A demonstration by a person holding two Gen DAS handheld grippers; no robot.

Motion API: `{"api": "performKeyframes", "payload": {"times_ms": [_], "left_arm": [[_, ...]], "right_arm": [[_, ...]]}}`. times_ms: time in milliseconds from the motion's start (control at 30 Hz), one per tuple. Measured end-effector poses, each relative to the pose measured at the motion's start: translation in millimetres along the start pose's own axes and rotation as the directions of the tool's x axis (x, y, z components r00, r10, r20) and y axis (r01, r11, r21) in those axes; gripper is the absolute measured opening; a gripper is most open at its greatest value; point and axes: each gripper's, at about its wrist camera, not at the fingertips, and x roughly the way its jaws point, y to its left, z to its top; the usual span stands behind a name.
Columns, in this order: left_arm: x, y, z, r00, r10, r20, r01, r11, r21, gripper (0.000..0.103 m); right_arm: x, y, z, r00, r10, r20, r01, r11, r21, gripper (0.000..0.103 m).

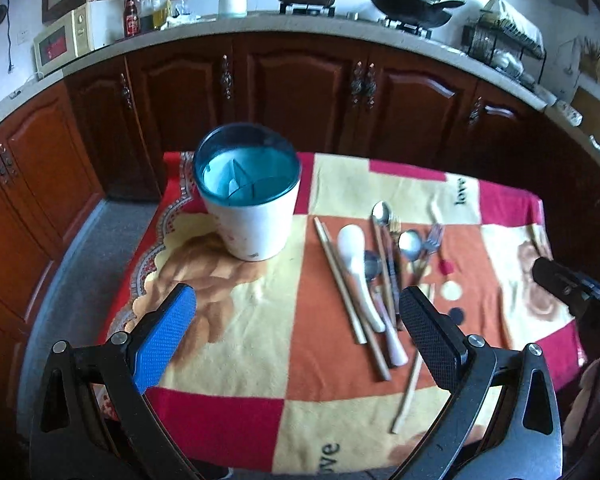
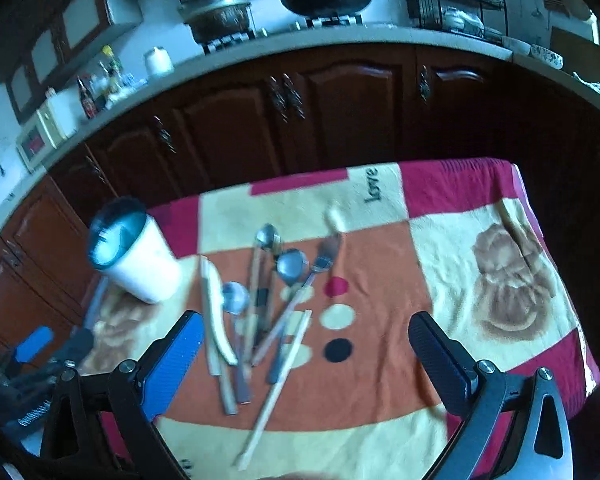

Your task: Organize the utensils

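The left gripper point(image 1: 296, 312) hung released above the near part of the table, its blue and black fingers spread wide with nothing between them. The right gripper point(image 2: 306, 334) was likewise released and empty, hovering over the near edge of the table. A patterned cloth point(image 1: 260, 360) in red, orange and cream covered the table. Toward its far left corner stood a white holder point(image 1: 252, 216) with a blue rim, upright, its inside split into compartments. To the right of the holder, near the middle of the table, the utensils lay in a loose pile: chopsticks point(image 1: 340, 280), a white spoon point(image 1: 356, 260), metal spoons point(image 1: 410, 244) and a fork point(image 1: 432, 240), several overlapping one another. A single chopstick point(image 1: 410, 388) lay nearer the front edge.
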Motion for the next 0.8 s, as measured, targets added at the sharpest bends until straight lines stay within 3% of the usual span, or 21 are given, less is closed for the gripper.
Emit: {"api": "performKeyframes", "payload": {"times_ms": [300, 800], "left_arm": [[-55, -1, 2, 0.997, -0.021, 0.074, 0.021, 1.0, -0.002, 0.102], [-92, -3, -1, 0.989, -0.005, 0.149, 0.004, 1.0, 0.006, 0.102]], "right_arm": [[-53, 24, -4, 0.996, -0.055, 0.073, 0.056, 0.998, -0.02, 0.102], [-89, 33, -8, 0.991, -0.048, 0.128, 0.053, 0.998, -0.036, 0.102]]}}
